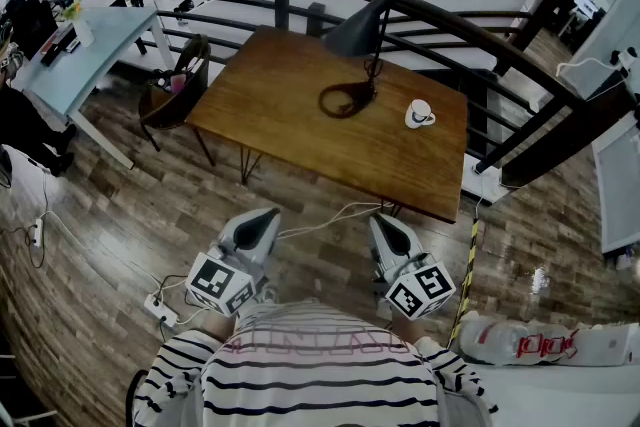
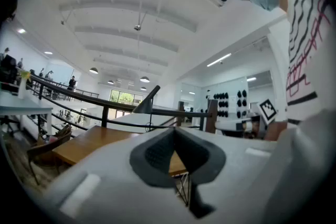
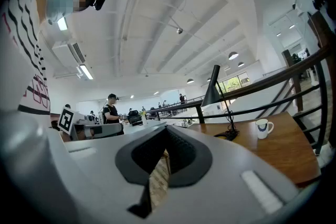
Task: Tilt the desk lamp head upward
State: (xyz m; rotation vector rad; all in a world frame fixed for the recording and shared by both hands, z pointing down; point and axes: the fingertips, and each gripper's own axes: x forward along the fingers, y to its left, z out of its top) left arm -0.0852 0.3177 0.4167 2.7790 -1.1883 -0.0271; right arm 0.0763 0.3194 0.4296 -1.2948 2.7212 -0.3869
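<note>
Lamp (image 2: 145, 103) shows in both gripper views, mug (image 3: 262, 126) only in right.

Readable text: none in any view.
Shirt print: pink lettering across the chest of the striped shirt (image 1: 300, 347); too blurred to read.
White package (image 1: 545, 343): red marks along its side; characters not legible.
Left marker cube (image 1: 220, 283): black-and-white square code pattern; no letters or digits.
Right marker cube (image 1: 420, 290): black-and-white square code pattern; no letters or digits.
Mug (image 1: 419, 114): blue mark on the white wall; too small to tell.
</note>
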